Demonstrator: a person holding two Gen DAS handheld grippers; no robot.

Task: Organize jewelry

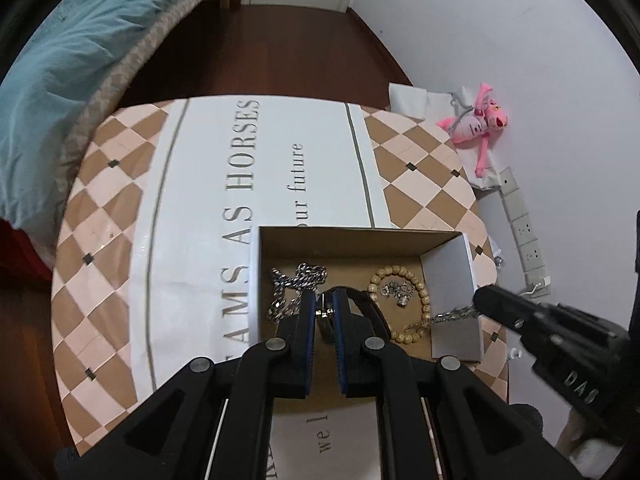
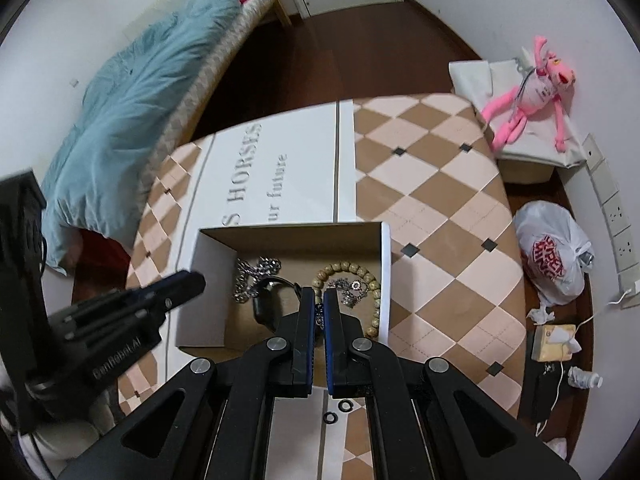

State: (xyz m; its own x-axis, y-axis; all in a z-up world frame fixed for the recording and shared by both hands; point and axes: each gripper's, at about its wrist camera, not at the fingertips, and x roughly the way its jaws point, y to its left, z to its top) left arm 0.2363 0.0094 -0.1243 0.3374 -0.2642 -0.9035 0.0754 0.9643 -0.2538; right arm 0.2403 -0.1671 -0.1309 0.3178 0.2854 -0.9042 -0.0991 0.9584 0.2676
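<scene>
An open cardboard box [image 1: 452,276] [image 2: 200,304] sits on the table. Inside lie a silver chain [image 1: 296,284] [image 2: 256,276], a wooden bead bracelet [image 1: 420,304] [image 2: 352,270] and small silver charms [image 1: 398,292] [image 2: 352,290]. My left gripper [image 1: 324,304] is over the box, shut on a black strap watch [image 1: 326,318]; the watch also shows in the right wrist view [image 2: 266,304]. My right gripper [image 2: 319,304] is over the box's right side, shut on a thin silver chain [image 1: 452,314] that hangs into the box.
The table carries a checkered cloth [image 2: 432,208] with a white printed runner [image 1: 216,208]. Two small black rings [image 2: 337,411] lie on the table near me. A bed [image 1: 60,80] stands to the left. A pink plush toy [image 2: 528,92], a plastic bag [image 2: 552,256] and wall sockets [image 1: 524,232] are to the right.
</scene>
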